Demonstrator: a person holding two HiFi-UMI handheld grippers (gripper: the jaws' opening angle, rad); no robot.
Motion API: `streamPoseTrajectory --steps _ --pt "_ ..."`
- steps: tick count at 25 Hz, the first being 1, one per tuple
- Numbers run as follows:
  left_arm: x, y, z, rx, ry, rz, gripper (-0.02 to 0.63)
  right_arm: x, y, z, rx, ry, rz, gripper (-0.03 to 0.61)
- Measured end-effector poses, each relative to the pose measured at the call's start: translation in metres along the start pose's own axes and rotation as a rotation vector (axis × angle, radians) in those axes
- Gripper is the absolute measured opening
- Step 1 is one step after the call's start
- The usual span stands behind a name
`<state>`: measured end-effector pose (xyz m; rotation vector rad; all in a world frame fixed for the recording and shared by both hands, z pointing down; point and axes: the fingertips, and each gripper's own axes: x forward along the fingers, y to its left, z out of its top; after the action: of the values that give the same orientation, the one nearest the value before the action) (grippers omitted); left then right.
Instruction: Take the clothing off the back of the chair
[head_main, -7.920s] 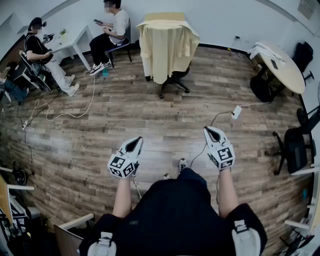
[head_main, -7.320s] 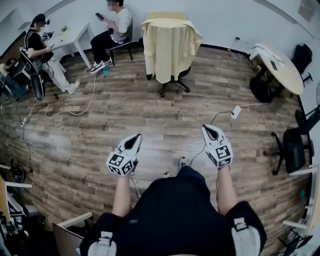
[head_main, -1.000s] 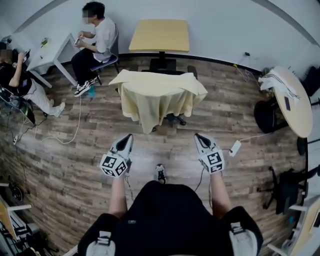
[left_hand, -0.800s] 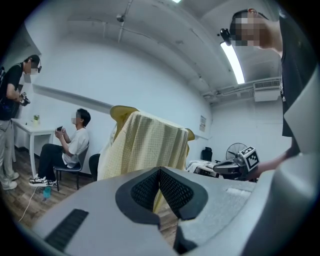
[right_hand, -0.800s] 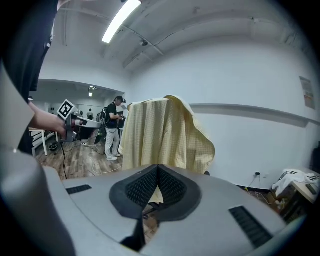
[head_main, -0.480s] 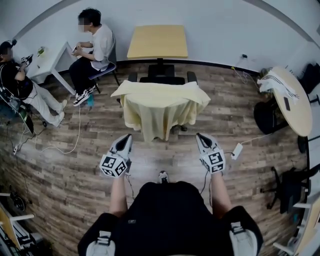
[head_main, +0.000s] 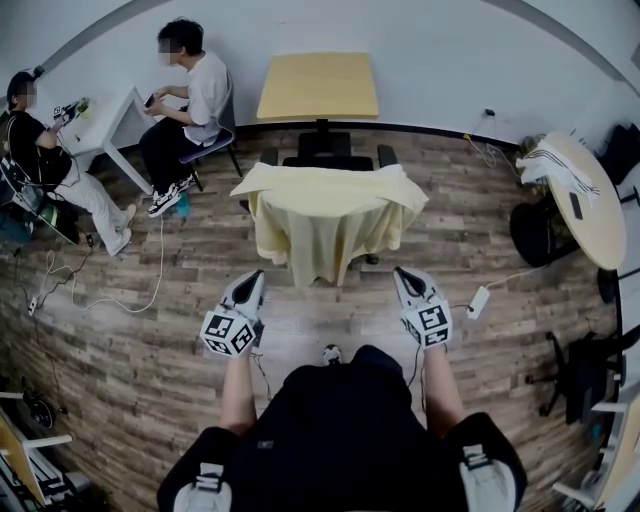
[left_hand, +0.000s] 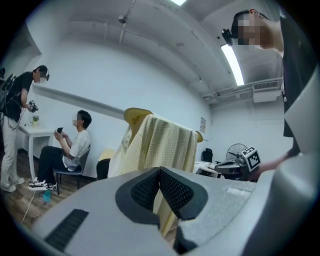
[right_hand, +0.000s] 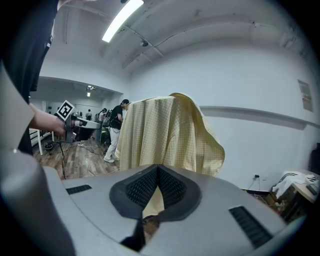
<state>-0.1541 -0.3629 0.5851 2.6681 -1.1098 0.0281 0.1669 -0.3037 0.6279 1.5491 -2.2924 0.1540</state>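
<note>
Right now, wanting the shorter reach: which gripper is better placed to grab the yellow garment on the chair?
Left, narrowly. Both grippers are shut and face the yellow garment, but its longest hanging part falls nearer the left gripper than the right gripper.

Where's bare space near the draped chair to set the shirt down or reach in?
Free: wood floor between the pale yellow garment and the left gripper and right gripper; floor right of it, up to the white power strip; the bare square light-wood tabletop behind. Crowded: left, white cable and seated people.
</note>
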Motion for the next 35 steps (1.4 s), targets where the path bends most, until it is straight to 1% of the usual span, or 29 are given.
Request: streamPoseTrajectory --steps 7,16,18,23,27,29,32,35 --pt "-0.007 0.005 0.003 0.003 -0.016 0.005 0.002 -0.003 0.005 0.004 -0.01 -0.008 0.003 -0.006" --pt "-0.007 0.013 0.015 0.02 -0.049 0.036 0.002 0.001 -0.013 0.025 -0.038 -0.045 -0.008 -0.006" --pt "-0.004 0.013 0.021 0.034 -0.051 0.03 0.002 0.001 -0.016 0.031 -0.038 -0.05 -0.017 -0.006" --pt "0.003 0.02 0.04 0.072 -0.07 0.041 0.002 0.003 -0.022 0.042 -0.086 -0.042 -0.039 -0.006" --pt "0.006 0.022 0.048 0.092 -0.071 0.043 0.002 0.006 -0.03 0.062 -0.085 -0.071 -0.061 -0.005" --pt "0.011 0.024 0.053 0.09 -0.083 0.039 0.002 0.006 -0.037 0.072 -0.08 -0.088 -0.08 -0.005" --pt "0.016 0.03 0.063 0.076 -0.109 0.045 0.002 0.008 -0.045 0.082 -0.099 -0.099 -0.096 -0.003" --pt "0.02 0.034 0.07 0.089 -0.116 0.051 0.002 0.01 -0.049 0.09 -0.126 -0.102 -0.112 -0.003"
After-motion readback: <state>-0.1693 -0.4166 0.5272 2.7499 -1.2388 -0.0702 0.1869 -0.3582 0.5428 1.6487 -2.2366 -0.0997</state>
